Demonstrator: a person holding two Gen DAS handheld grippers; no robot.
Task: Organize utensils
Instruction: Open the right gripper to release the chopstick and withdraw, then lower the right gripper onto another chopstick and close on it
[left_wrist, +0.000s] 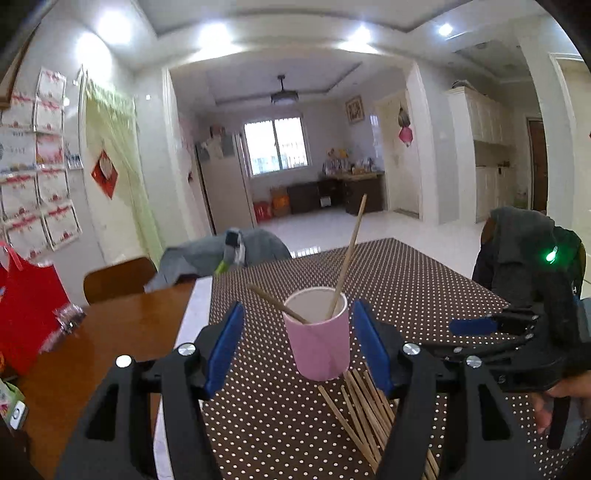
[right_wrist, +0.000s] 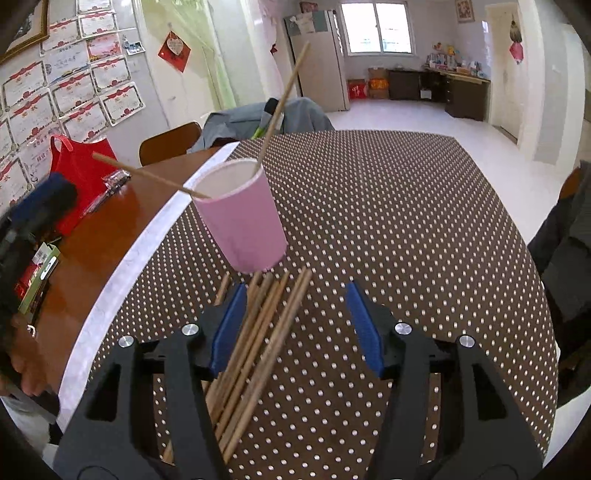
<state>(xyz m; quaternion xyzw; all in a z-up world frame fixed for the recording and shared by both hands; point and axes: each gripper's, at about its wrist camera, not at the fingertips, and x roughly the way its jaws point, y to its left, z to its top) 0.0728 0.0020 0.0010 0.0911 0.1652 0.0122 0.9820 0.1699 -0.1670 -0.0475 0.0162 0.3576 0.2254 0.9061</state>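
The left gripper has its fingers spread, with the pink cup standing between them in the middle of the frame, clear of both blue pads. Two chopsticks lean in the cup, one rising toward the upper right, one pointing left. In the right wrist view the right gripper also has its fingers spread, over the bundle of loose chopsticks, which lies nearer the left pad; whether that pad touches them cannot be told. The bundle lies just below the cup, on a brown polka-dot cloth covering the table. Left of the cloth a red bag sits on bare wood. Beyond are a tiled room, a window and a refrigerator.
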